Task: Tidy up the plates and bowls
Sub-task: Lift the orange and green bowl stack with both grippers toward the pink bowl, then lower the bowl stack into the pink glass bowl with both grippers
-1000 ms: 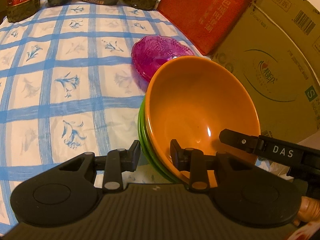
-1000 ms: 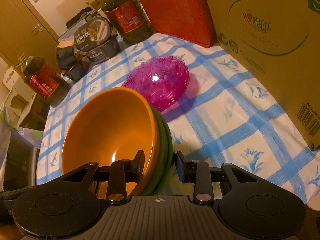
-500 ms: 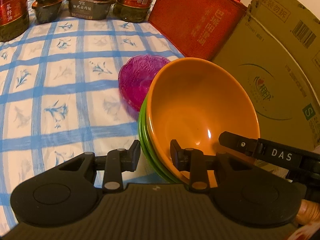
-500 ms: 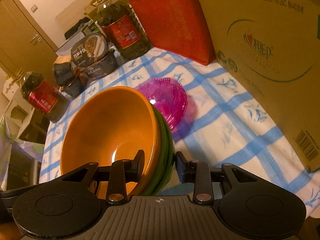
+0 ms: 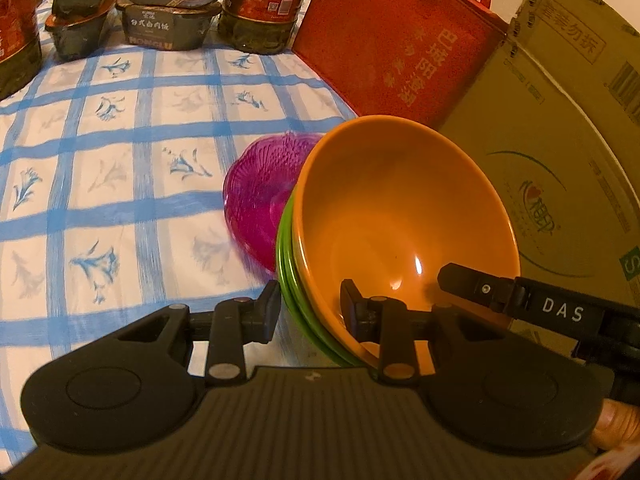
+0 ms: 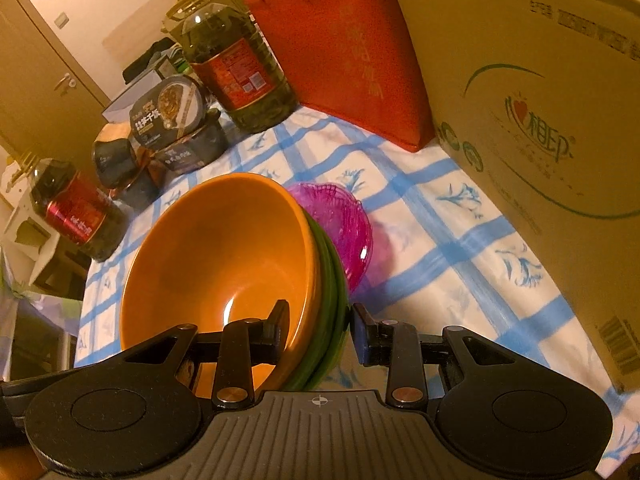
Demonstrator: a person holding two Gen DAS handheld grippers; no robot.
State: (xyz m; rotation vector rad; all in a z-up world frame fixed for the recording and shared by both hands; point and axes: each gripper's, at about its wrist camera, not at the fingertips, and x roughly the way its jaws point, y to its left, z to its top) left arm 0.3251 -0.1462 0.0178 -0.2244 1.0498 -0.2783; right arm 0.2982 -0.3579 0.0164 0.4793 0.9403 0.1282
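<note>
An orange bowl (image 5: 404, 216) is nested in green bowls (image 5: 290, 276); the stack is lifted above the table. My left gripper (image 5: 310, 312) is shut on the stack's near rim, one finger outside the green bowls and one inside the orange bowl. My right gripper (image 6: 320, 330) is shut on the opposite rim of the same stack, orange bowl (image 6: 220, 256) and green bowls (image 6: 332, 296); its finger (image 5: 480, 288) shows in the left wrist view. A purple glass bowl (image 5: 260, 192) sits on the checked tablecloth just beyond the stack; it also shows in the right wrist view (image 6: 340, 220).
A large cardboard box (image 6: 540, 100) and a red bag (image 6: 352, 60) stand along the right side. Oil bottles (image 6: 236, 60) and boxed meals (image 5: 172, 20) line the far edge. The blue checked cloth (image 5: 100, 200) stretches to the left.
Both grippers have risen and moved forward with the bowl stack. The purple bowl now sits lower and partly behind the stack's rim.
</note>
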